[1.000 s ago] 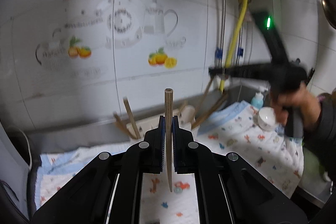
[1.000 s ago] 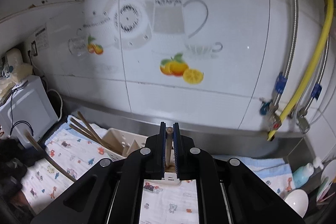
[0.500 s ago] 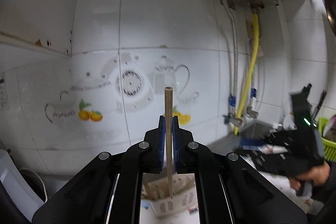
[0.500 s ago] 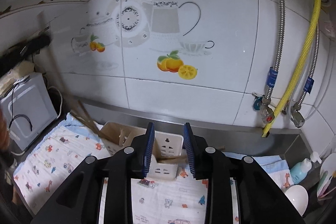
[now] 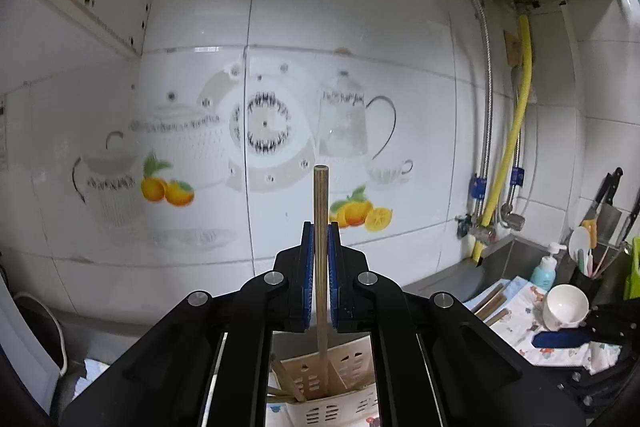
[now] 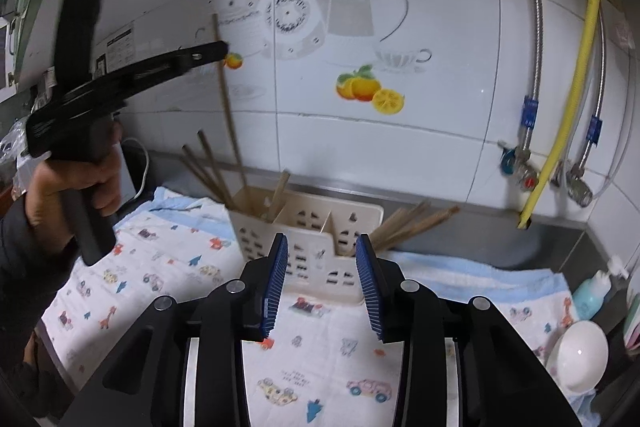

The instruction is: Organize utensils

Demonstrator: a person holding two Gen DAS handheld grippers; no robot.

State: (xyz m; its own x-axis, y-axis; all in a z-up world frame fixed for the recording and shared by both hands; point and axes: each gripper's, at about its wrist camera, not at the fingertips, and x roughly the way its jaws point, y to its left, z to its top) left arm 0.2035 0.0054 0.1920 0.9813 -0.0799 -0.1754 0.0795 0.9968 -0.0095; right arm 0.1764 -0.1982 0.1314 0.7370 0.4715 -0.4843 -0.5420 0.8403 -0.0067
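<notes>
My left claw (image 5: 319,247) pinches one chopstick (image 5: 320,251) upright, ready to drop into the holder (image 6: 308,235); my right claw (image 6: 322,283) is opening, empty.

No text, brand, number or sign can be read in either view. A white label (image 6: 120,45) with dark print is stuck to the wall at the left of the right wrist view, but its lines are too small and blurred to make out. The wall tiles (image 5: 264,123) carry only a printed picture of a teapot, cups and oranges, the blue bottle (image 5: 543,271) by the sink shows no legible wording, and the cloth (image 6: 168,259) has only cartoon animals and cars.
</notes>
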